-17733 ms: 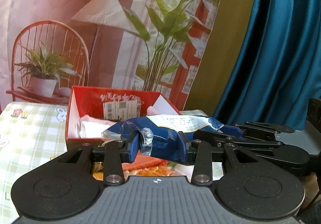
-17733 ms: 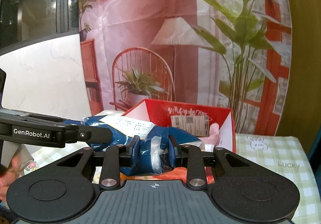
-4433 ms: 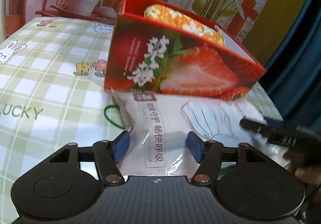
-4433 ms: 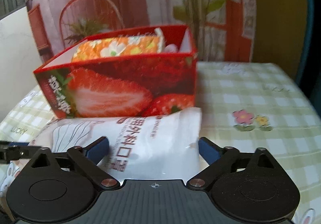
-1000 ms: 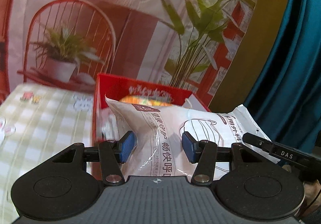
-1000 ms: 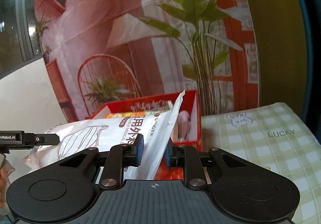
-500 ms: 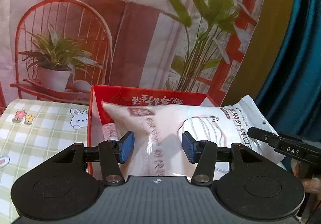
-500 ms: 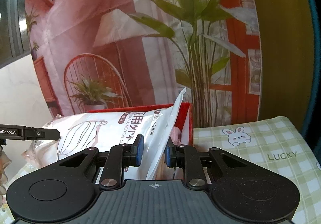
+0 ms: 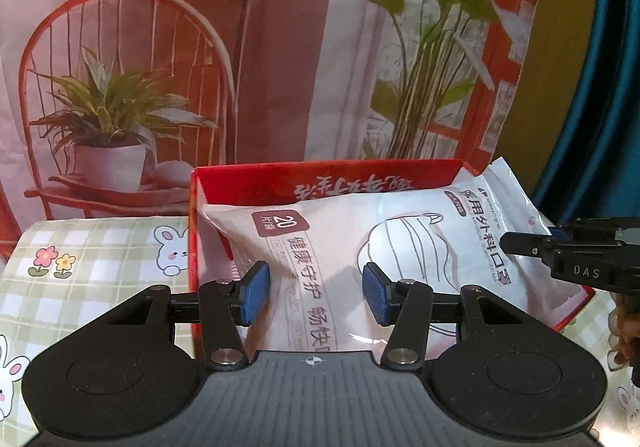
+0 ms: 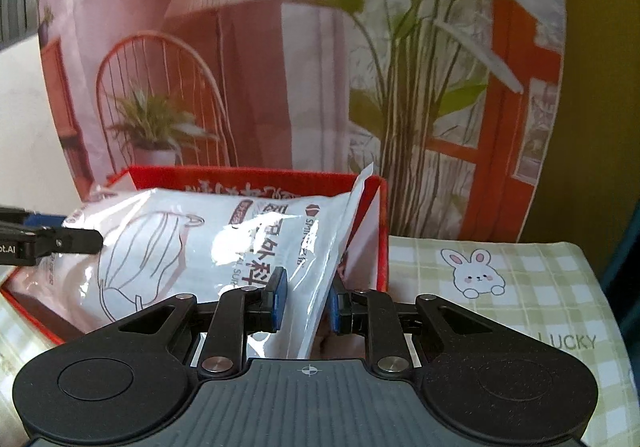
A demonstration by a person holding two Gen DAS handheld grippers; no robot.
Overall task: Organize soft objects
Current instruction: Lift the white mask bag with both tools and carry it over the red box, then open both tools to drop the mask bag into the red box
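Left wrist view: mask pack [image 9: 320,247], a white plastic pouch printed with a face-mask drawing, lies slanted across the open top of the red box [image 9: 320,177], its right end sticking out past the box's right wall.
Left gripper [image 9: 316,293]: blue pads sit partly apart and press the near left portion of the pack from both sides; it is clamped on the pack.
Right gripper, seen from the left [image 9: 560,243]: its black tip comes in from the right edge and meets the pack's right end.
Table: green checked cloth [image 9: 100,247] with rabbits and flowers lies under the box.

Right wrist view: same mask pack [image 10: 192,247] fills the box mouth, with its sealed right edge standing up against the right wall of the red box [image 10: 380,227].
Right gripper [image 10: 306,301]: pads are nearly together, pinching the pack's thin right flap.
Left gripper, seen from the right [image 10: 80,241]: its tip reaches the pack's far left end.

Progress: pack is over the box but not yet lying flat inside, judging by the overhang.
Left to do: lower it in, tuck the ends, then let go with both grippers.
Other contents: whatever lies under the pack is hidden.
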